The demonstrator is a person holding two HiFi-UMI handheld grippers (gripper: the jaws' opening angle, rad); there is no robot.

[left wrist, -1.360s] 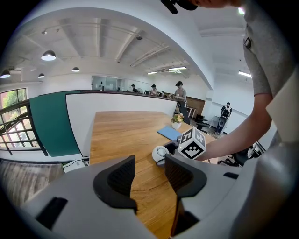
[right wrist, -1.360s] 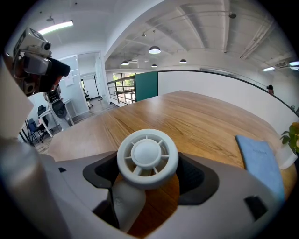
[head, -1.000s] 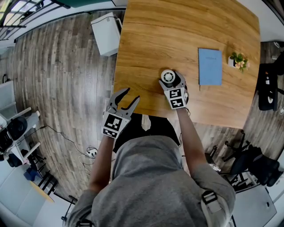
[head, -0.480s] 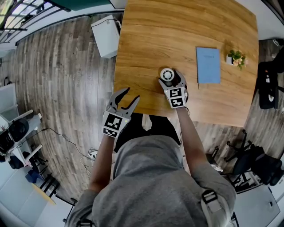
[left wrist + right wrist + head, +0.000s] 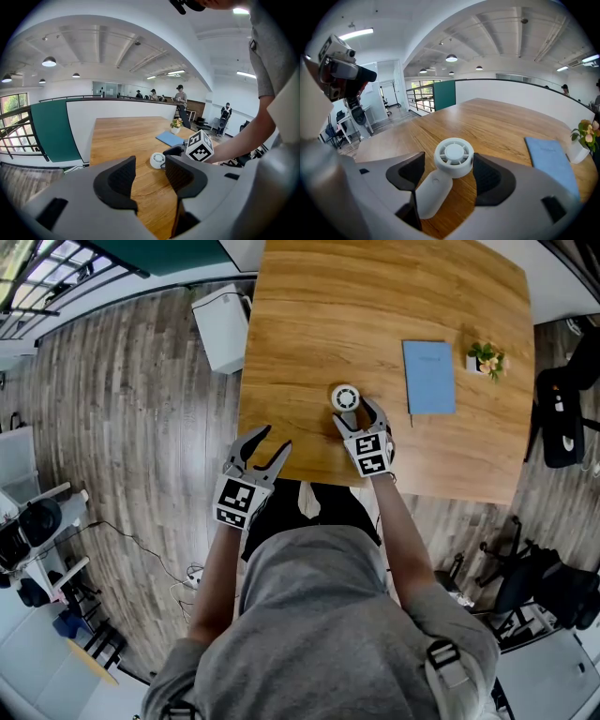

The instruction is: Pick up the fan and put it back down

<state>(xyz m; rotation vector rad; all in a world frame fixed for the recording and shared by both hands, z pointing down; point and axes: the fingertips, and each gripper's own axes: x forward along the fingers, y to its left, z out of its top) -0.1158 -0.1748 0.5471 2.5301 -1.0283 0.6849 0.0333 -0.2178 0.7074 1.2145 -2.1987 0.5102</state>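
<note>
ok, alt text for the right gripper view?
A white fan lies on a wooden table between the right tool's open jaws, which have just been closing slightly; a gap shows left of its head. A blue book and a small potted plant sit at right.

Open-plan office: a large rectangular oak-coloured wooden bench stands on grey wood-plank flooring, with black office chairs beside it and round pendant ceiling lamps overhead.

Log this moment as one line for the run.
right gripper: jaws have just been closing, fan between them, not clamped | fan: on table | left gripper: open, empty
</note>
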